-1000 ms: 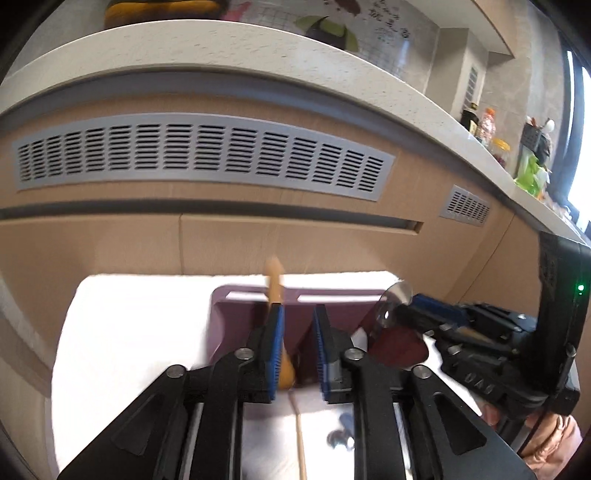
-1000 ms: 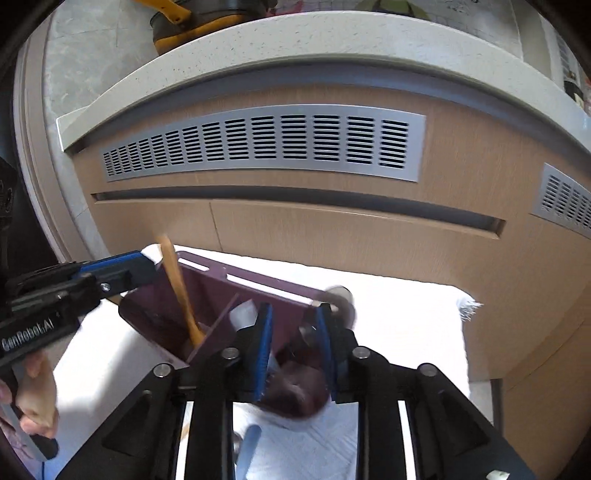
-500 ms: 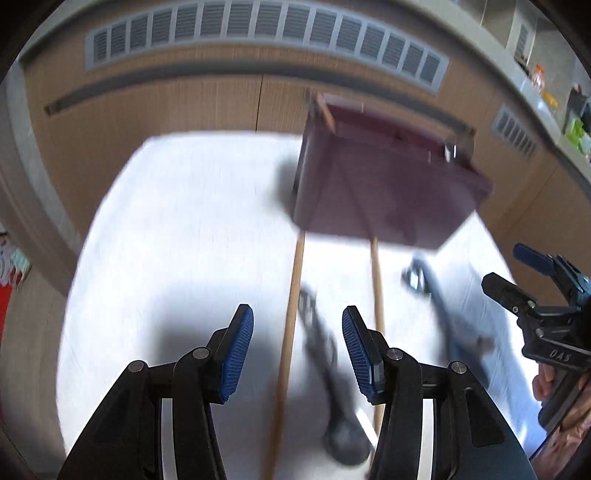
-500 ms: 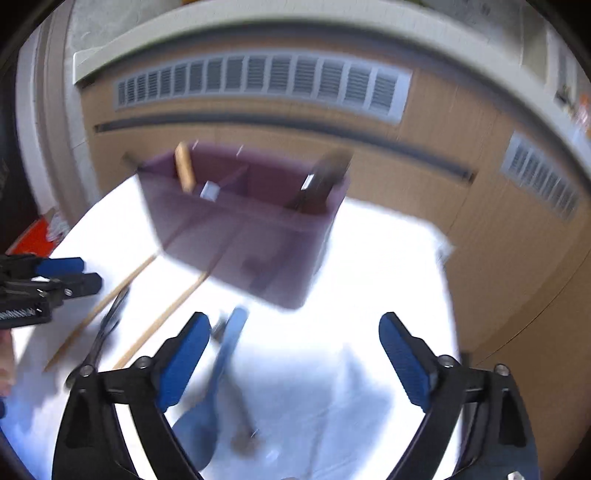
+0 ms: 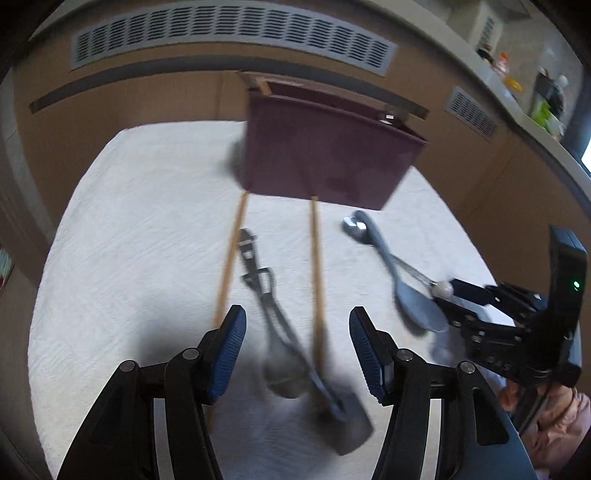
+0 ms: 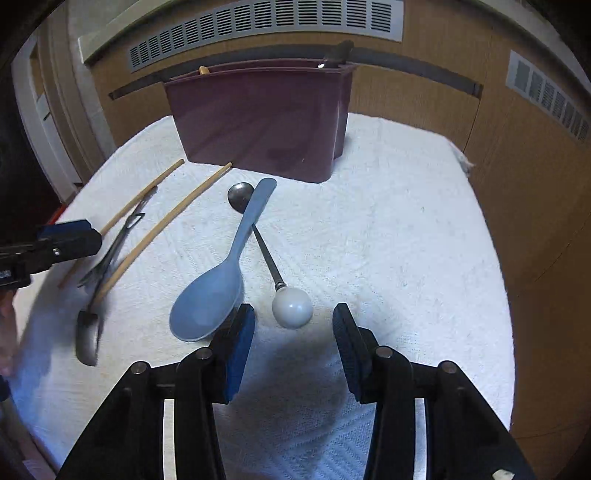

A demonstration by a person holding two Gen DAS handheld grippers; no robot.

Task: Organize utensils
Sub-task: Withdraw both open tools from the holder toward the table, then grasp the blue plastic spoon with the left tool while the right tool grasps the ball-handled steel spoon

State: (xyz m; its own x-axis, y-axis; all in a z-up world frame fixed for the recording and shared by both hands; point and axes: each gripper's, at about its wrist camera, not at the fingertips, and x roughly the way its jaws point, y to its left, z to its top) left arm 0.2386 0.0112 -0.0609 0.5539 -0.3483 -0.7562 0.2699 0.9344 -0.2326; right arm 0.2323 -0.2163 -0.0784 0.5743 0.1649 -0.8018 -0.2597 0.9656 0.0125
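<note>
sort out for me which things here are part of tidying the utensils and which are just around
Part of the job:
- maroon utensil holder
- blue plastic spoon
- white-knobbed metal spoon
- two wooden-handled utensils
- metal tongs-like tool
- left gripper, opening
- right gripper, closing

Just around:
- white towel
- wooden cabinet front
- vent grille

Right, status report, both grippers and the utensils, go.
Left gripper opening, right gripper closing, both empty. Utensils loose on towel; blue spoon overlaps ball-handled spoon.

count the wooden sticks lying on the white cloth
2. One wooden stick lies farthest left; the other wooden stick lies just right of it, with dark metal utensils between. A wooden tip shows inside the maroon holder; more may hide there.
</note>
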